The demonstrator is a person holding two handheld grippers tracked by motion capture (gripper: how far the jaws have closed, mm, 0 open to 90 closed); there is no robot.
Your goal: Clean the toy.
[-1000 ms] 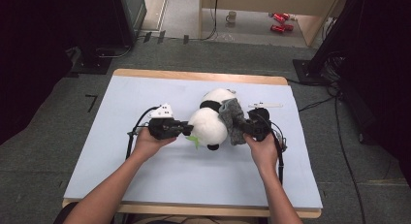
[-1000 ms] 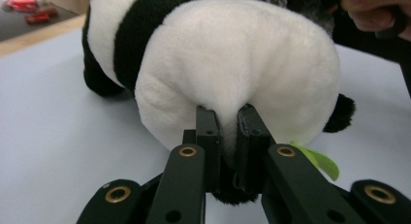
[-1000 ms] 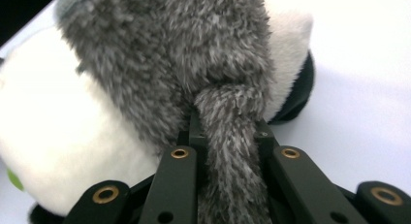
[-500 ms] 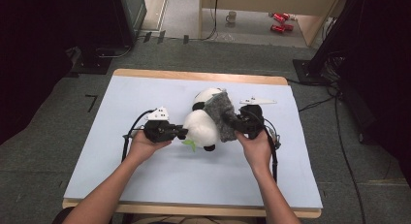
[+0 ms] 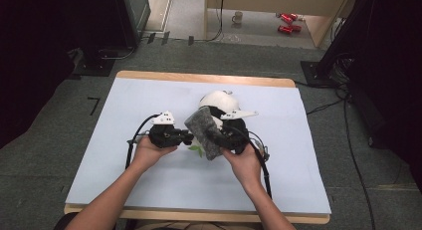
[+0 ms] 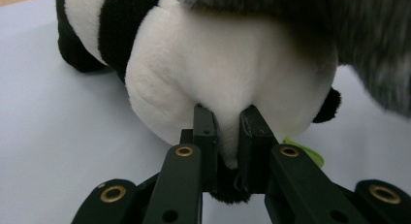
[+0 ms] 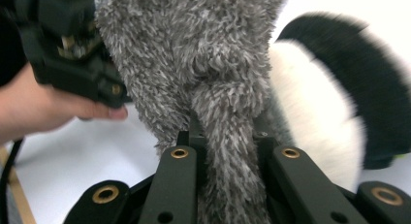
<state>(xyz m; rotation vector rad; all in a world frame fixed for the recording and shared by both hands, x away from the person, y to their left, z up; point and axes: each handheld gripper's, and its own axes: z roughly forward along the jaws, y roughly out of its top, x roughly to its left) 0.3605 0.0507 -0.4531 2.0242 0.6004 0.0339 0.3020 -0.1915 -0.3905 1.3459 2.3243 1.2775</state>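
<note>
Panda plush (image 6: 213, 73) lies mid-counter (image 5: 124, 100), its white rump pinched by the left claw (image 6: 228, 136) to steady it, while the right claw (image 7: 228, 151) grips a grey fuzzy cloth (image 7: 194, 54) draped over it, apparently to cover it.
</note>
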